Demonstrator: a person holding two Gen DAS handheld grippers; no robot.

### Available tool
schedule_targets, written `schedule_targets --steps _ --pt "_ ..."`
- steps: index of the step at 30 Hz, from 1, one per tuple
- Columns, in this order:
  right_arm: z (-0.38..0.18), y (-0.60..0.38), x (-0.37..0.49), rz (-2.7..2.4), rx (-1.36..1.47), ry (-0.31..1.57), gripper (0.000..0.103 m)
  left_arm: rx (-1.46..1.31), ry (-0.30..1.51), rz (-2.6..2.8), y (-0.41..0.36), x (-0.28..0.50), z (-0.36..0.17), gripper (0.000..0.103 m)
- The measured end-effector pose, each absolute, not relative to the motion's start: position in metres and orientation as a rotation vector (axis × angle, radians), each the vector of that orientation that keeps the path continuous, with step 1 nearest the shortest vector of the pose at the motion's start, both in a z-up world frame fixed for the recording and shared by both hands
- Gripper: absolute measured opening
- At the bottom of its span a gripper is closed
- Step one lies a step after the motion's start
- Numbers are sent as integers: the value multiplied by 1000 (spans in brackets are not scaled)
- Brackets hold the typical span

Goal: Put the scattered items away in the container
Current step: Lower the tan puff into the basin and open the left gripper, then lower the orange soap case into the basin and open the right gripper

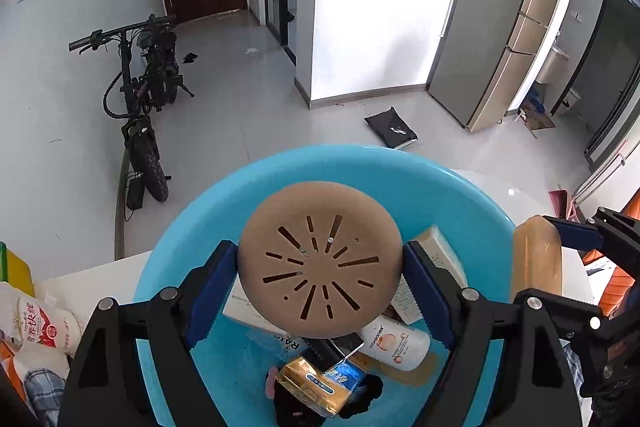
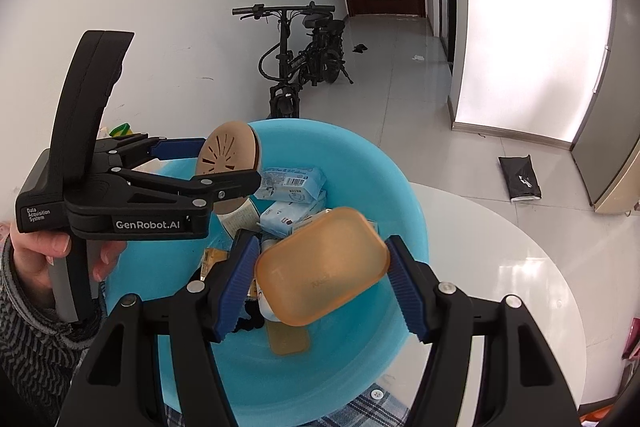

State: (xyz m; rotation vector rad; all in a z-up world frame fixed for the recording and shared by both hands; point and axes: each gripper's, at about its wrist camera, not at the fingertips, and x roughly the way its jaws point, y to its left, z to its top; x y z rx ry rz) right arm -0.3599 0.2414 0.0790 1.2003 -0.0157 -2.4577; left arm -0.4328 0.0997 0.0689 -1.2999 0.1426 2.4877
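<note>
Both claws were over the blue basin (image 2: 360, 163) on the white table (image 2: 520, 267), each with an item to drop. Left claw (image 1: 320, 267) had the round tan slotted disc (image 1: 320, 255) between its pads; last two readings differed by too little to call it opening, and the right pad looked just clear of the disc edge while the left one touched, so I read it as letting go, not clamping. Right claw (image 2: 320, 279) was closed on the orange rounded box (image 2: 324, 267), tilted, hanging above the pile. The basin already held tissue packs (image 2: 292, 183), a white bottle (image 1: 396, 343), a gold carton (image 1: 316, 387) and other bits. To do this well: keep both claws inside the rim, release the disc low so it doesn't roll out, then lower the box toward the open far side and let go. Risk was the disc bouncing off the pile. More packets (image 1: 36, 319) sat outside, left of the basin.
</note>
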Motion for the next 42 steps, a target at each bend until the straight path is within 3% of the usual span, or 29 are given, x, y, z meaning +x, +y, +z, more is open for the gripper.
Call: schedule_targets --steps 8,15,39,42 --pt "82 241 -353 -2461 1198 -5 63 -1236 234 2542 100 -413 82 85" --pt "82 237 -347 -2454 1206 9 63 -1238 153 2536 86 -399 95 85" --pt "27 205 -355 -2377 1395 175 64 -1252 249 2508 70 -356 75 85" --pt "21 193 -356 -2313 1436 292 71 -1246 238 2514 65 -355 73 85"
